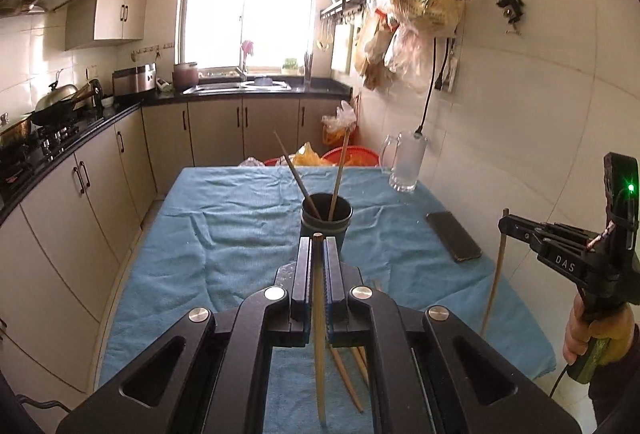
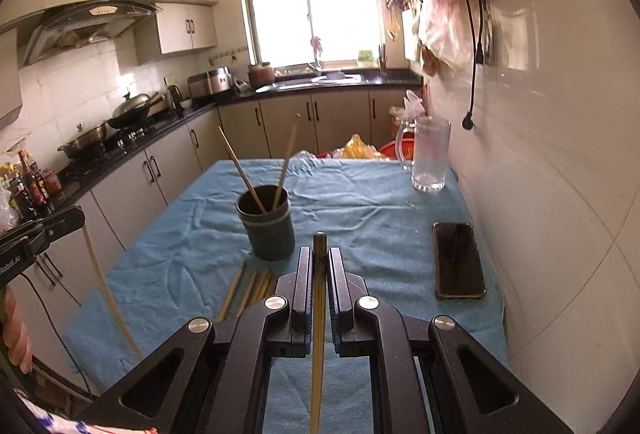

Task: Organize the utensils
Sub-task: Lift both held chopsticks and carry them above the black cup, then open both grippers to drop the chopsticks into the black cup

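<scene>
Two chopsticks, one pinched in my left gripper (image 1: 318, 254), one in my right gripper (image 2: 320, 266); cup (image 1: 326, 220) ahead, so both go in upright.

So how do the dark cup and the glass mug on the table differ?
The dark cup is opaque, has no visible handle and holds two chopsticks; the glass mug is clear, has a handle and holds none. The cup stands mid-table, the mug at the far corner by the wall. Both stand upright on the blue cloth.
</scene>
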The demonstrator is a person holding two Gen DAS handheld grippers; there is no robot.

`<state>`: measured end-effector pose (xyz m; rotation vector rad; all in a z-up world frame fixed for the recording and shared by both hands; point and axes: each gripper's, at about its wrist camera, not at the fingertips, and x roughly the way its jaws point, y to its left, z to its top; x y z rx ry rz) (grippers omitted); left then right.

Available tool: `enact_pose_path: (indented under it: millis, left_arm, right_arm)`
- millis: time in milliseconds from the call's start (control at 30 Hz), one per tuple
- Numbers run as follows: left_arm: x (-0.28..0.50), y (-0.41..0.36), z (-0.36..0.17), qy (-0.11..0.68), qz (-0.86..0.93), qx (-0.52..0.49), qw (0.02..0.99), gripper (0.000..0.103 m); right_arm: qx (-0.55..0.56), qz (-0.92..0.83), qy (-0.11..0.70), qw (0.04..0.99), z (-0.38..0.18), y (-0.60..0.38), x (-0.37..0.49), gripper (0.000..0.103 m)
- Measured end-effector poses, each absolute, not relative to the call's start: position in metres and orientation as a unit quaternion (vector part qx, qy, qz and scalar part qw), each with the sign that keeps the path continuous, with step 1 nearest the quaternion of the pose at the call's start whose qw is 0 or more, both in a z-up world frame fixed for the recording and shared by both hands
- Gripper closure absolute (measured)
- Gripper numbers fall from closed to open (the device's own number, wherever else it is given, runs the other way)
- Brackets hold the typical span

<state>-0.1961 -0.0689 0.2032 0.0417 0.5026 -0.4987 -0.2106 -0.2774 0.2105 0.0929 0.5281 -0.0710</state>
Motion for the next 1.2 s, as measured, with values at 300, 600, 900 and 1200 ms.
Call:
enact_pose_path:
  millis: [300, 600, 900, 1200]
  left_arm:
    - [-0.189, -0.079, 0.233, 0.215, -0.252, 0.014, 0.943, 0.099]
    - [-0.147, -0.094, 0.269, 0.207, -0.260, 0.006, 0.943, 0.099]
    - [-0.096, -0.107, 0.313, 0.190, -0.259, -0.009, 0.947, 0.099]
    - [-0.037, -0.143, 0.322, 0.184, -0.250, -0.018, 0.951, 0.099]
  right_arm:
    - [0.044, -0.029, 0.232, 0.971, 0.233, -0.278, -0.202, 0.096]
    - [0.054, -0.018, 0.207, 0.977, 0.269, -0.283, -0.155, 0.096]
    - [0.072, -0.004, 0.165, 0.984, 0.312, -0.280, -0.095, 0.096]
    - [0.088, -0.015, 0.140, 0.986, 0.313, -0.270, -0.033, 0.096]
